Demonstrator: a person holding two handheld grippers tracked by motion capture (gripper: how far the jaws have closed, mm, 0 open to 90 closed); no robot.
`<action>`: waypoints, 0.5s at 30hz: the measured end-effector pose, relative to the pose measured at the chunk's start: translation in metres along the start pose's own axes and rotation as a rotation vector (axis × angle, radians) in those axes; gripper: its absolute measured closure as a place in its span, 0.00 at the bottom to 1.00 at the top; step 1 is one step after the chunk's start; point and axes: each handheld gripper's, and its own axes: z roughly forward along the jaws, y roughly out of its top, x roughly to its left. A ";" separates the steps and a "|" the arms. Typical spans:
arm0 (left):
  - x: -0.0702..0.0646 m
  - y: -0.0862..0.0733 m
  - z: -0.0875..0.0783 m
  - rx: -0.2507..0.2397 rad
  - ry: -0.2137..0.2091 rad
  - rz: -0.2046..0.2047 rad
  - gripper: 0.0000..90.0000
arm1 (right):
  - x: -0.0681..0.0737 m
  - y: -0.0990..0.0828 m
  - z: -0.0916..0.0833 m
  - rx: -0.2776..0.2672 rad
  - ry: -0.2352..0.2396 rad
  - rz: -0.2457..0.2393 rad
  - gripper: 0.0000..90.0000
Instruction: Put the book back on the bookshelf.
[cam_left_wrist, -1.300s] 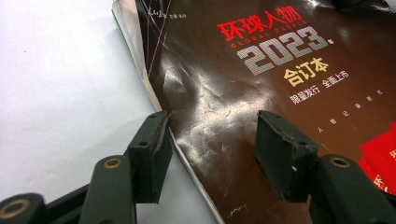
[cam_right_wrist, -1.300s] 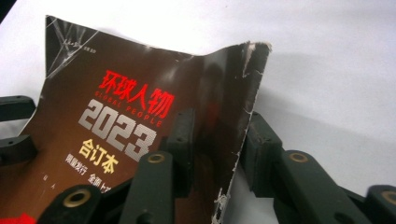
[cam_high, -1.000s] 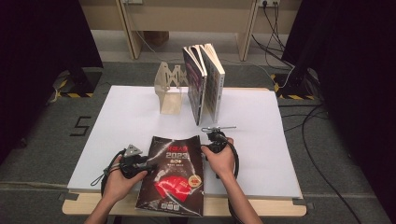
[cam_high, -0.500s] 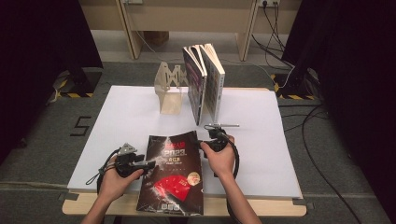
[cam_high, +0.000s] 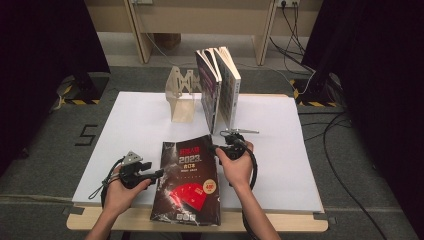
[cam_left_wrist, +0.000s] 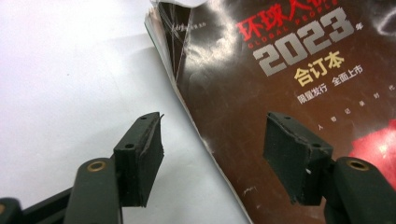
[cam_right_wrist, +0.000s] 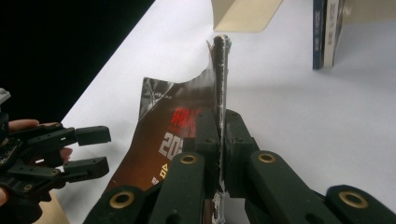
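Right tool (cam_high: 220, 149) clamped on magazine (cam_high: 189, 180) edge, left tool (cam_high: 159, 173) agape beside it

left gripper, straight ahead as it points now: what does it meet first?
Probably the dark magazine: the left gripper has open jaws that straddle its near edge, so that edge comes first. Depth is uncertain.

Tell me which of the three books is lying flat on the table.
The dark 2023 book at the near edge lies flat, its right edge pinched by the right gripper. The two other books stand upright beside the wooden stand.
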 end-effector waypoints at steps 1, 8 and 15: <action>0.000 0.000 0.000 -0.001 0.000 -0.002 0.41 | 0.001 0.001 -0.001 -0.005 -0.004 -0.005 0.97; 0.000 0.001 -0.002 -0.010 0.003 0.004 0.43 | 0.008 0.008 -0.005 -0.045 -0.009 -0.026 0.97; 0.000 0.002 -0.003 -0.016 -0.004 -0.002 0.44 | 0.015 0.014 -0.012 -0.097 -0.025 -0.044 0.97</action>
